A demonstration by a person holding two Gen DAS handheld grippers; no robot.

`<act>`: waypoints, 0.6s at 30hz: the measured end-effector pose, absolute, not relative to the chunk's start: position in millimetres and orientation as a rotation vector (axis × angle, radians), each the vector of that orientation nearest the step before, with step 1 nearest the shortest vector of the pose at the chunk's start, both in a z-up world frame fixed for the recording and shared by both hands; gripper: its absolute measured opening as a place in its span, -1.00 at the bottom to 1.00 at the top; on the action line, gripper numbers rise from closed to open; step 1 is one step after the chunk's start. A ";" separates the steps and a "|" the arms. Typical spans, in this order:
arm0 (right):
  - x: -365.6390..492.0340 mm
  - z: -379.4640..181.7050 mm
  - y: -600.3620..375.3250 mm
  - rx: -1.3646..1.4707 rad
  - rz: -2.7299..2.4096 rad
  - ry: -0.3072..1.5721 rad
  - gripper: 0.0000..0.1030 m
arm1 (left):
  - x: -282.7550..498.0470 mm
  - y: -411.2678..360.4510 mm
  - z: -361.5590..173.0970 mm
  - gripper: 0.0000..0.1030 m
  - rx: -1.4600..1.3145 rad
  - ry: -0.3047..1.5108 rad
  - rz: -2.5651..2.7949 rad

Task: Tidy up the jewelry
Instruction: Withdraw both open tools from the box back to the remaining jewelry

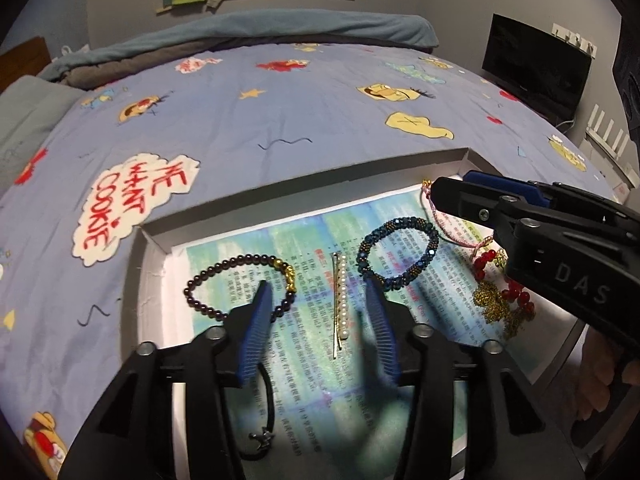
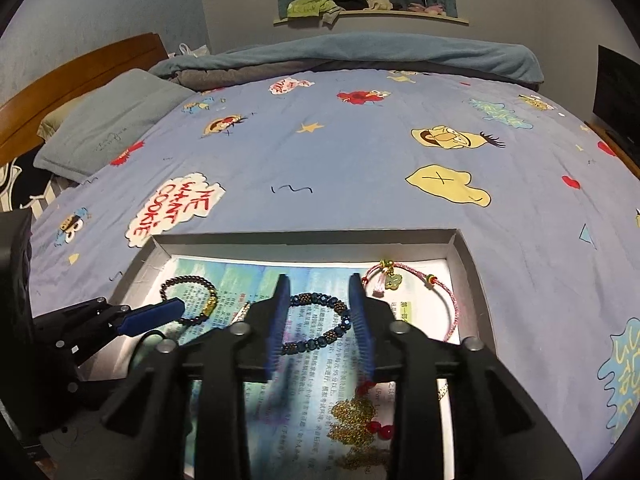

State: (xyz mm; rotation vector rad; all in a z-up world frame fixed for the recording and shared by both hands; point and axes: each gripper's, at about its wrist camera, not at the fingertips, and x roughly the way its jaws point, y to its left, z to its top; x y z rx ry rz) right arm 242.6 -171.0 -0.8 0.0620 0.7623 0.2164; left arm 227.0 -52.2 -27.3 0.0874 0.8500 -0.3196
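Note:
A shallow grey box (image 1: pixel 304 178) lined with a printed sheet lies on the bed. In it lie a dark bead bracelet with a gold charm (image 1: pixel 224 272), a pearl hairpin (image 1: pixel 341 300), a blue beaded bracelet (image 1: pixel 400 252), a pink cord bracelet (image 2: pixel 436 292), red beads (image 1: pixel 516 292) and a gold chain (image 1: pixel 492 304). My left gripper (image 1: pixel 316 284) is open and empty above the hairpin. My right gripper (image 2: pixel 319 282) is open and empty over the blue beaded bracelet (image 2: pixel 316 322); it also shows at the right of the left wrist view (image 1: pixel 452 186).
The box sits on a blue cartoon-print duvet (image 2: pixel 360 168). A black cord with a small charm (image 1: pixel 264 436) lies under the left gripper. A pillow (image 2: pixel 108 124) and a wooden headboard are far left; a dark monitor (image 1: pixel 536 68) stands far right.

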 end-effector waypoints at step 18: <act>181.5 62.3 -188.0 0.125 0.202 0.659 0.89 | 165.6 -18.7 31.5 0.69 0.076 0.756 -0.239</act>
